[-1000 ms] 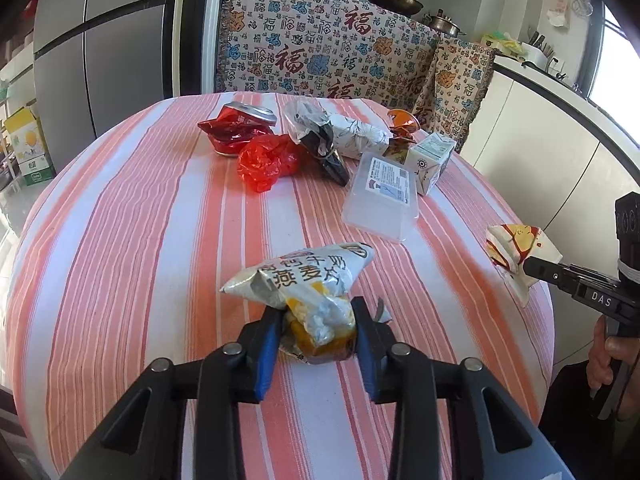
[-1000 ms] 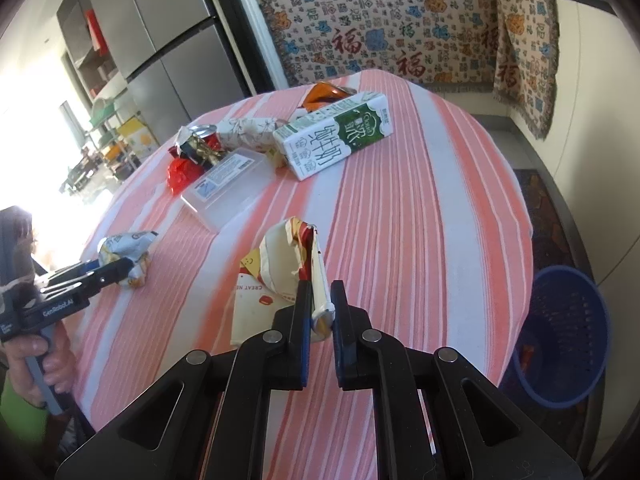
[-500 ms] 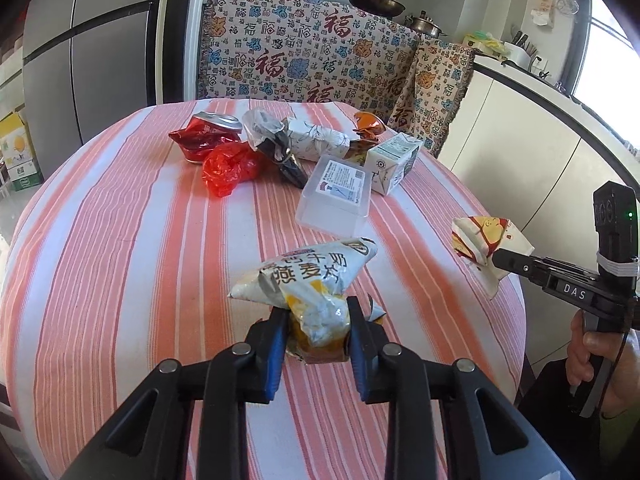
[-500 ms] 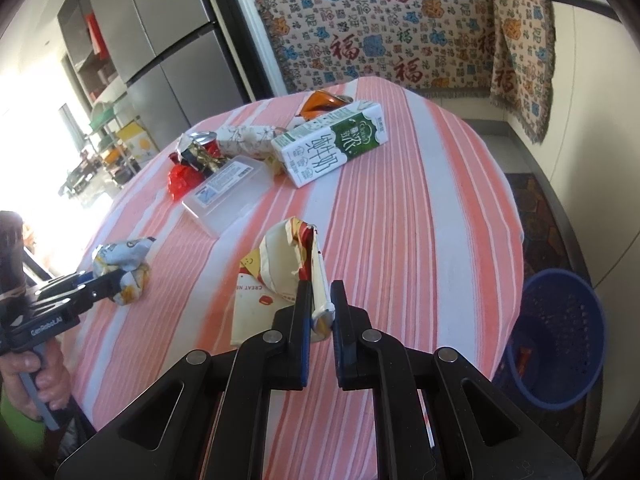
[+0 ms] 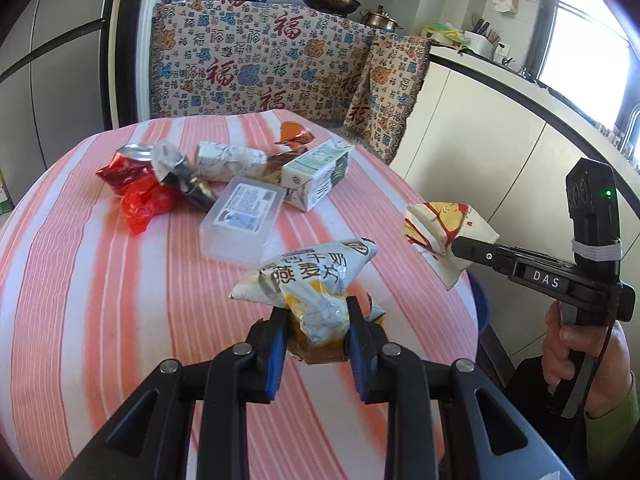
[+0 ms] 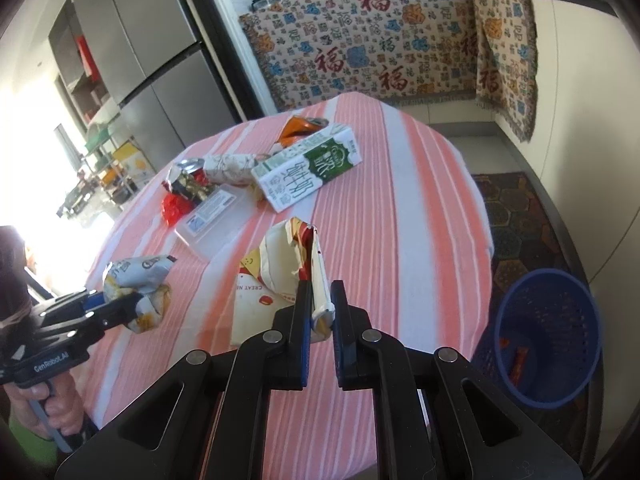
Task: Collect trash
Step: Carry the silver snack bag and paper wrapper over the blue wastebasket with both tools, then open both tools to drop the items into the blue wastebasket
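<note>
Your round table under a pink-and-white striped cloth [image 5: 100, 280] fronts a grey fridge [image 6: 160, 60]. Your left gripper [image 5: 318, 330] clamps the crumpled white-and-yellow snack bag [image 5: 308, 280]; your right gripper [image 6: 320, 306] pinches the cream-and-red paper wrapper [image 6: 280, 268] near the table's edge, above the blue mesh bin [image 6: 548, 332].

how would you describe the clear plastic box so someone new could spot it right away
Start at the round table with the pink-and-white striped cloth and look at the heap of trash on its far half. The clear plastic box lies flat at the near edge of that heap, right beside the green-and-white milk carton. It is the only see-through item, a shallow rectangle with a printed label on its lid.
</note>
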Tool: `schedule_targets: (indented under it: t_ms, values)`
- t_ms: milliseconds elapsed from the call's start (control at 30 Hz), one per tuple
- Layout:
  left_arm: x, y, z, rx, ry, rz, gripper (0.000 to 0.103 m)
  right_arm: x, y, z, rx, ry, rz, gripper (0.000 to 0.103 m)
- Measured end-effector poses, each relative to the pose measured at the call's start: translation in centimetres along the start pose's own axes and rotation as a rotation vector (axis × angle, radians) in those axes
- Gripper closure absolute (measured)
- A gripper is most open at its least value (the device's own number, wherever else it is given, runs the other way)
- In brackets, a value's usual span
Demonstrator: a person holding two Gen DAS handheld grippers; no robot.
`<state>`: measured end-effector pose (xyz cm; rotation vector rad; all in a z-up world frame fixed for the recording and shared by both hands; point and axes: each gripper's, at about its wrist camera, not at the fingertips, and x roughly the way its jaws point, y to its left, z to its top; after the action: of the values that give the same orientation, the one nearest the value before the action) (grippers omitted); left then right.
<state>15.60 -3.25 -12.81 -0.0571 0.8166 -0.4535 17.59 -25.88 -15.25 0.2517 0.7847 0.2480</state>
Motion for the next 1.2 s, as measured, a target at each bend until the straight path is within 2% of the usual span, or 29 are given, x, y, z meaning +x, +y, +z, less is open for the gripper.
schedule_targets:
  t_ms: [100, 233, 467, 633, 867, 1067, 1200]
  values:
    - [0.7, -2.6, 1.5, 0.025, -0.002, -0.046, 0.076, -2.0, -2.6, 1.3, 0.026, -0.028, -0.035, 0.095]
    - [2.5, -6.2, 3.4, 0.068, 0.01, -0.115, 0.076, -4.6, -6.9, 2.6, 0.032, -0.038, -0.14, 0.095]
    - [7.0, -13.7, 6.0, 0.153, 0.042, -0.211, 0.076, -6.7, -15.9, 3.7, 0.089, 0.005, -0.309, 0.095]
    - [11.7, -18.4, 7.3, 0.171, 0.107, -0.277, 0.076, -6.6, -20.9, 3.5, 0.125, 0.045, -0.376, 0.095]
    - [18.0, -24.4, 7.5, 0.228, 0.181, -0.287, 0.076, -6.0, -26.0, 3.1, 0.129, 0.111, -0.448, 0.095]
    - [22.8, -27.2, 6.4, 0.236, 0.25, -0.285, 0.076, -5.3, -29.3, 0.8, 0.188, 0.148, -0.464, 0.095]
    - [25.4, -28.2, 5.5, 0.256, 0.288, -0.273, 0.076, -5.1, -30.8, 0.6, 0.223, 0.161, -0.459, 0.095]
